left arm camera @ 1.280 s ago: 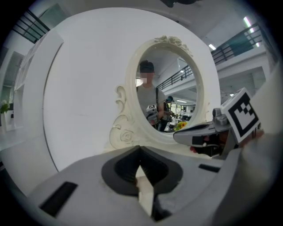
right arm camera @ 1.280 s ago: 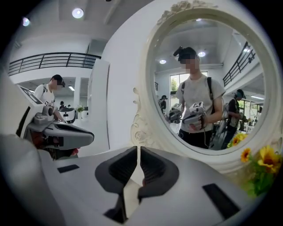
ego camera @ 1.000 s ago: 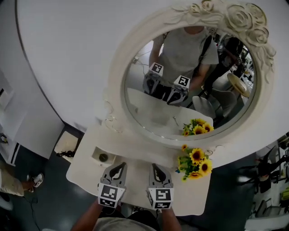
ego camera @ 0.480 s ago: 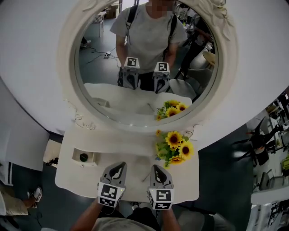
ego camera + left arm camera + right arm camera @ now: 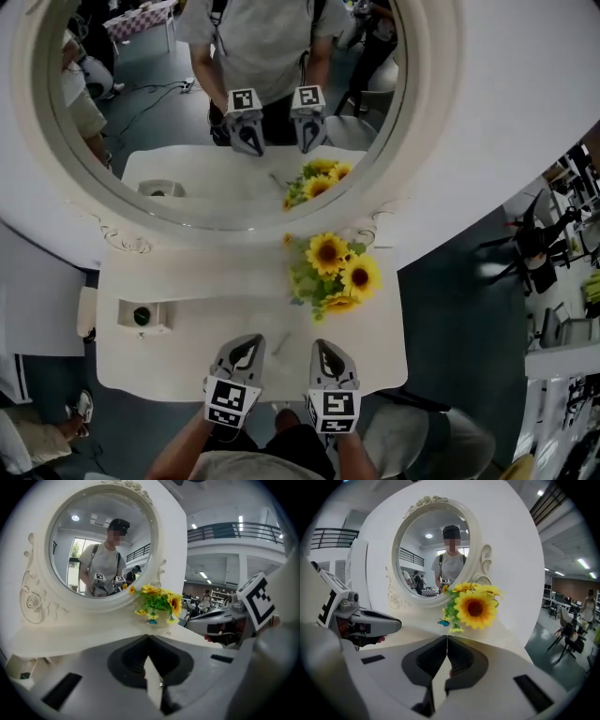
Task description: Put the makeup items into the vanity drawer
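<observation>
As the left gripper [image 5: 246, 349] and right gripper [image 5: 323, 352] hover closed and empty over the vanity top [image 5: 187, 361], nothing appears stowed yet, leaving the whole task ahead.

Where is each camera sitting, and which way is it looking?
Head view: on the person's head, looking steeply down at vanity table, mirror, sunflowers; forearms, left hand-held gripper and right hand-held gripper show at bottom.
Left gripper view: on the left hand-held gripper, looking along its shut jaws toward the mirror; the right one shows at right.
Right gripper view: on the right hand-held gripper, looking along its shut jaws at the sunflowers; the left one shows at left.
Shared: all see mirror and sunflowers.
</observation>
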`<state>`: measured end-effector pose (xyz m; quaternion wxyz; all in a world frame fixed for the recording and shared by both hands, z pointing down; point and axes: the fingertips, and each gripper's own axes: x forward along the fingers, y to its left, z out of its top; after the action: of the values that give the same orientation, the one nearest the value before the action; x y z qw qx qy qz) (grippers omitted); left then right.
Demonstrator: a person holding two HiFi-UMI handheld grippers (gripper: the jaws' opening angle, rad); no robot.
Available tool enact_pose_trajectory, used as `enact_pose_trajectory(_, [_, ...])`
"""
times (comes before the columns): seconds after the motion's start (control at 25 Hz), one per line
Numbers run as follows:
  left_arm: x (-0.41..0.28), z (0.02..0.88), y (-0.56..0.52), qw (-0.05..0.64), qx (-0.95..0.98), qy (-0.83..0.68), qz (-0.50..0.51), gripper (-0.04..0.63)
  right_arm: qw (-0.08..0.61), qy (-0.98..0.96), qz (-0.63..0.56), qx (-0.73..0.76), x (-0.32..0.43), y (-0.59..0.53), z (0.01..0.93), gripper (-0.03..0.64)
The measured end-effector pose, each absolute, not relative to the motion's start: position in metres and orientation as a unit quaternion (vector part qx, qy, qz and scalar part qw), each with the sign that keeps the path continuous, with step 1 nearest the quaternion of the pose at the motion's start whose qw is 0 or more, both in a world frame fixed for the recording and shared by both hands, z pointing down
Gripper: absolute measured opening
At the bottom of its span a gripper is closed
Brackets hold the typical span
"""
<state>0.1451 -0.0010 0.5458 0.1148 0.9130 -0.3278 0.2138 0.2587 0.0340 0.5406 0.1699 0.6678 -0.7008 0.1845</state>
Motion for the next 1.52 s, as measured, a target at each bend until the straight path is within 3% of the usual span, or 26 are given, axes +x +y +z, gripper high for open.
enact_pose_trajectory(0.72, [0.179, 0.662, 0.048, 0.163, 0.892, -0.256, 0.335, 0.000, 0.181, -0.686, 0.259, 0.656, 0.283, 0.072, 0.629, 0.015])
enact_pose_trajectory(1.12, [0.174, 0.706, 0.058, 0.203, 0.856, -0.258, 0.399, 0.109, 0.183, -0.683, 0.268, 0.655, 0.293, 0.071, 0.639, 0.015])
enact_pose_trajectory(1.52, [0.175, 0.718, 0.054, 0.203, 0.845, -0.264, 0.418, 0.114, 0.183, -0.686, 0.270, 0.651, 0.297, 0.068, 0.643, 0.015])
